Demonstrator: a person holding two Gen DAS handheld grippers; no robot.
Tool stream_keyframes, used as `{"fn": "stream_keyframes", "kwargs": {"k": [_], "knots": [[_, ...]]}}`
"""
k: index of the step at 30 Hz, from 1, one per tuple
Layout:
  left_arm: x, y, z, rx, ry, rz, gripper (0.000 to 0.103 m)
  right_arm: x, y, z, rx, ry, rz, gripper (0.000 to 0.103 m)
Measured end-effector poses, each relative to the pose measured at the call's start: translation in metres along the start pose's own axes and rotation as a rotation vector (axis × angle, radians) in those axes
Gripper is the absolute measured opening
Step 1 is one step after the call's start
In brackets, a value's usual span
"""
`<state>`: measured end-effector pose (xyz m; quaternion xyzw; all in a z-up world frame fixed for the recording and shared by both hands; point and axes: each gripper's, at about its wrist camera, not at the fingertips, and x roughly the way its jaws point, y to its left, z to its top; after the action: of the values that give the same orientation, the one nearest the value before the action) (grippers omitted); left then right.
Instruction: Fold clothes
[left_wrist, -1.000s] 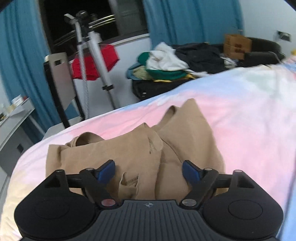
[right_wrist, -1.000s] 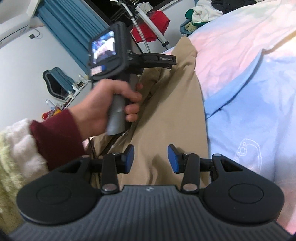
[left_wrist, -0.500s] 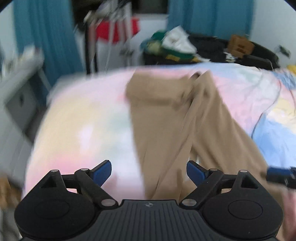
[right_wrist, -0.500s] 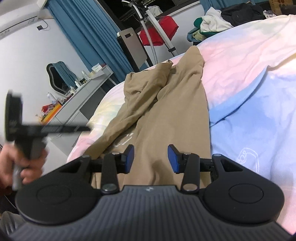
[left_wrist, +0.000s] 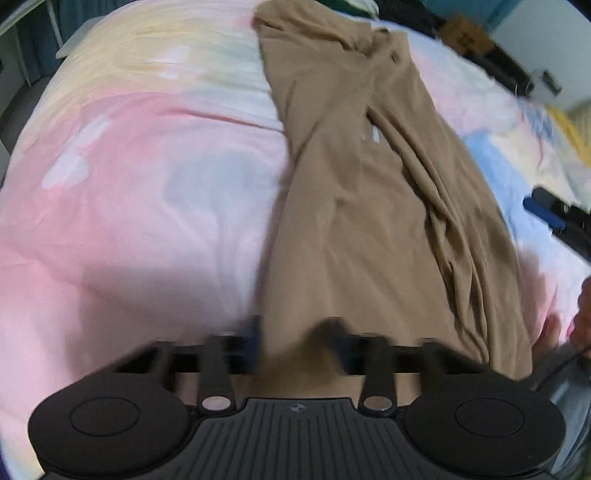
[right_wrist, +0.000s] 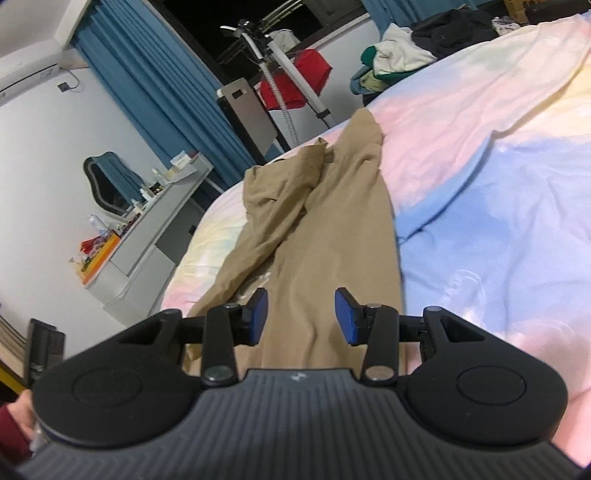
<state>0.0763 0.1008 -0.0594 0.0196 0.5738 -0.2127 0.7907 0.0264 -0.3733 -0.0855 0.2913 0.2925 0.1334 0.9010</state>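
Change since the earlier frames: the left gripper (left_wrist: 295, 343) has swung from the far, bunched end of the trousers (left_wrist: 369, 206) to their near end, tilting steeply down; its jaws have just been closing, with a fold of tan cloth between them. The right gripper (right_wrist: 301, 317) has lifted slightly, its gap unchanged.

Left gripper: blue pads blurred, drawn in on the near edge of the trousers. The cloth rises in a dark ridge between the pads; whether they press it firmly cannot be told through the blur.

Right gripper: jaws parted, nothing between the pads, hovering above the near part of the trousers. In the left wrist view its blue tips (left_wrist: 546, 212) show at the right edge, beside the cloth.

Trousers: tan, lying lengthwise on the bed (left_wrist: 129, 184), running from the near edge to the far one. Creased along the right side; far end rumpled and partly doubled over.

Bed: pastel sheet in pink, yellow, white and blue patches.

Surroundings, right wrist view: blue curtains (right_wrist: 155, 92); grey dresser (right_wrist: 147, 236) with small items on top; mirror (right_wrist: 107, 181) on the wall; white stand (right_wrist: 291, 70) bearing a red garment (right_wrist: 299, 81); heap of clothes (right_wrist: 399, 55) beyond the bed. A dark red sleeve (right_wrist: 11, 432) shows at the lower left corner.
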Motion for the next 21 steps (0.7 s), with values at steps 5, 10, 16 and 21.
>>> {"fn": "stream_keyframes", "kwargs": {"k": [5,10,16,21], "knots": [[-0.025,-0.053,-0.007,0.182,-0.015,0.156,0.004,0.002,-0.002,0.000,0.018,0.010,0.013,0.044],[-0.051,-0.119,-0.002,0.280,-0.014,0.257,0.004,0.004,-0.005,0.000,0.026,0.021,0.034,0.044],[-0.012,-0.194,-0.008,0.362,0.059,0.259,0.005,0.010,-0.011,0.002,0.054,0.030,0.059,0.044],[0.028,-0.210,-0.028,0.427,0.125,0.252,0.011,0.010,-0.013,0.002,0.069,0.032,0.081,0.044]]}}
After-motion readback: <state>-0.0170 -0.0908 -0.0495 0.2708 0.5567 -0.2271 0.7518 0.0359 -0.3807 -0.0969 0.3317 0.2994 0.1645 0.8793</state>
